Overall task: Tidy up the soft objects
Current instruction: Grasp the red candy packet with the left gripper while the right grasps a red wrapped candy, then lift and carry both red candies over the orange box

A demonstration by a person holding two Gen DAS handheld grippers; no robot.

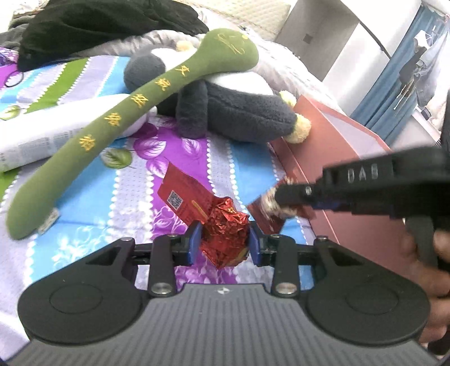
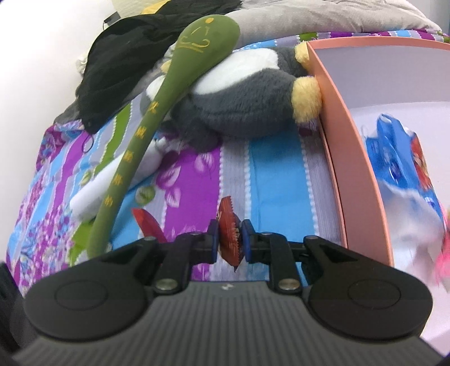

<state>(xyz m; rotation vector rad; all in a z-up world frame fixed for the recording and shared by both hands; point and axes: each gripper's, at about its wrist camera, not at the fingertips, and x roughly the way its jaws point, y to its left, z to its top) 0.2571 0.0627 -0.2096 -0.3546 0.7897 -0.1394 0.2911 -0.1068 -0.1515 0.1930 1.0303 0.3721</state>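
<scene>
My left gripper is shut on a crumpled red foil packet just above the bedsheet. A flat red packet lies just beyond it. My right gripper is shut on the edge of a red packet; it also shows in the left wrist view, by the pink box. A grey-and-white plush toy lies against the box, with a long green plush stick across it. Both show in the right wrist view: plush, stick.
A white soft roll lies under the green stick. Black clothing is piled at the back. The pink box holds a blue-and-white packet and something pink. A patterned bedsheet covers the surface.
</scene>
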